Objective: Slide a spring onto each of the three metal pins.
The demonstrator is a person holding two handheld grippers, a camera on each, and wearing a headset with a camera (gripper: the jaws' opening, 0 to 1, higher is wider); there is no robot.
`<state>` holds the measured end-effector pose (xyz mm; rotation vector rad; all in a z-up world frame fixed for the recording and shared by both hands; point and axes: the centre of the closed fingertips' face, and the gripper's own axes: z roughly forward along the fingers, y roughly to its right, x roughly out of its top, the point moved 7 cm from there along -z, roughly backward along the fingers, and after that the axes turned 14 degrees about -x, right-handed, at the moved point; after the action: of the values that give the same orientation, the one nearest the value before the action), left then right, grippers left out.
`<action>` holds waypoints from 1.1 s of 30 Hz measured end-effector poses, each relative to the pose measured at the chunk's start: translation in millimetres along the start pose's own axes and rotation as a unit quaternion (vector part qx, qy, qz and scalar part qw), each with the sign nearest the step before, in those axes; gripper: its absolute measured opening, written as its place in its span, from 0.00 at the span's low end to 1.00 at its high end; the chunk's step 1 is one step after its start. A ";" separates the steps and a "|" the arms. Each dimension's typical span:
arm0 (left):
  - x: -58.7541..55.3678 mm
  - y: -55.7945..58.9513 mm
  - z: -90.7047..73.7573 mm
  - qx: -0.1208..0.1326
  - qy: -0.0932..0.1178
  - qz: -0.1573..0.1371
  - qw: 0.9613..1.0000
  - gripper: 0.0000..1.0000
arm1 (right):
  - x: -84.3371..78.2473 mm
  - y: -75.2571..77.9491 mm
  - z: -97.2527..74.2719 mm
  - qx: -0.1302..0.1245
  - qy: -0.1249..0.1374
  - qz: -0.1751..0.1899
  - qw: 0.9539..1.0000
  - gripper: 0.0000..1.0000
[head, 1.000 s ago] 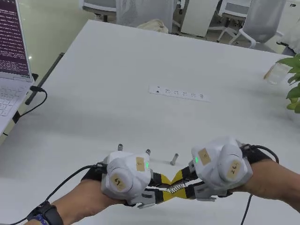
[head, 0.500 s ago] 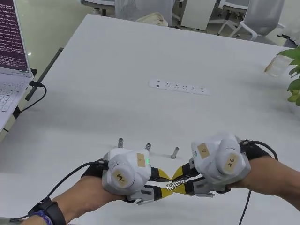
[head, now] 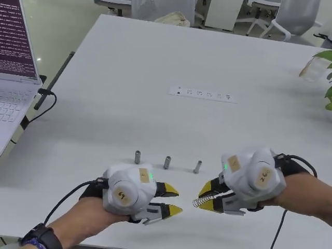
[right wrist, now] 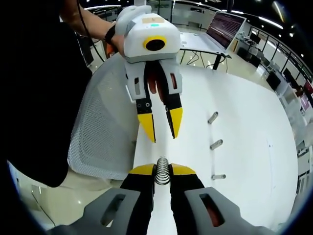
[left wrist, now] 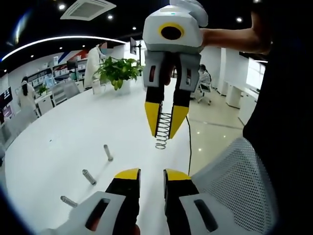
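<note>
Pinching one end of a small coiled silver wire spring (head: 199, 202) between the yellow-tipped fingers (right wrist: 145, 170) of the white-shelled right gripper (head: 205, 197), with the free coils poking past the tips toward 9 o'clock in the head view. Faced from 9 o'clock, tips near but not touching, by the white-shelled left gripper (head: 174, 200), released and parted with nothing between.

Further out, at 12 o'clock from the gap between the two: three short grey metal pins (head: 167, 162) standing in a row on the white tabletop (head: 129, 78), all bare. Closest to the held spring: the 3 o'clock end of that row. Beyond, at 12 o'clock, a flat white power strip (head: 203, 95); at 10 o'clock, an open silver laptop (head: 15, 78).

Judged as the very start: first spring in hand, no pin threaded yet. Calls next for turning the wrist so the coil's open end points down over a pin's top, lining up the two axes, then easing down and letting go only once the coil has caught. Worth bringing the empty left gripper in to steady the pin, should it tip.
</note>
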<state>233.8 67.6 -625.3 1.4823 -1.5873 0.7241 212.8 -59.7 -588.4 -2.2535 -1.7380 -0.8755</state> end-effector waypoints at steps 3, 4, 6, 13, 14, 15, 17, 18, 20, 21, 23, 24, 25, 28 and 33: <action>-2.9 -2.3 -5.1 0.010 0.004 -0.009 1.000 0.13 | -3.9 3.2 0.4 -0.005 -0.004 0.003 1.000 0.08; -3.6 -2.7 -6.6 0.014 0.004 -0.011 1.000 0.13 | -4.7 3.8 0.1 -0.006 -0.005 0.003 1.000 0.08; -5.0 -4.0 -11.7 0.022 0.006 -0.016 1.000 0.15 | -7.1 6.3 -0.2 -0.007 -0.007 0.007 1.000 0.08; -13.6 -7.8 -24.4 0.045 0.012 -0.032 0.998 0.17 | -12.6 13.4 2.4 -0.007 -0.015 0.004 1.000 0.08; -14.9 -8.3 -25.9 0.048 0.012 -0.033 0.998 0.18 | -12.9 14.3 2.6 -0.007 -0.016 0.004 1.000 0.08; -16.0 -8.5 -27.2 0.050 0.012 -0.036 0.998 0.19 | -12.9 15.1 2.7 -0.007 -0.016 0.004 1.000 0.08; -19.4 -9.1 -30.8 0.057 0.012 -0.039 0.998 0.19 | -13.9 17.8 3.9 -0.007 -0.016 0.006 1.000 0.08; -21.0 -9.3 -33.4 0.062 0.010 -0.040 0.997 0.19 | -15.2 19.3 5.0 -0.007 -0.018 0.006 1.000 0.08; -23.8 -9.8 -38.6 0.069 0.012 -0.047 0.996 0.20 | -17.5 21.6 6.7 -0.006 -0.023 0.004 1.000 0.08; -25.1 -10.0 -40.5 0.073 0.012 -0.049 0.996 0.21 | -17.5 21.9 6.8 -0.006 -0.023 0.004 1.000 0.08; -29.0 -11.1 -45.7 0.080 0.012 -0.055 0.995 0.21 | -18.5 24.1 7.9 -0.004 -0.025 0.004 1.000 0.08; -29.7 -11.3 -46.7 0.082 0.013 -0.056 0.995 0.21 | -19.0 25.2 8.3 -0.004 -0.025 0.004 1.000 0.08; -31.9 -11.8 -49.7 0.086 0.013 -0.060 0.994 0.22 | -19.7 26.8 9.2 -0.004 -0.027 0.004 1.000 0.08; -37.5 -13.0 -58.3 0.100 0.015 -0.069 0.992 0.23 | -20.5 30.6 10.9 -0.005 -0.030 0.002 1.000 0.08; -43.8 -16.0 -73.0 0.123 0.024 -0.086 0.988 0.25 | -21.9 35.2 13.1 -0.002 -0.031 0.002 1.000 0.08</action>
<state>261.3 149.7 -629.0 1.7431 -1.3510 0.8715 246.6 -82.7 -603.2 -2.3094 -1.7589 -0.8184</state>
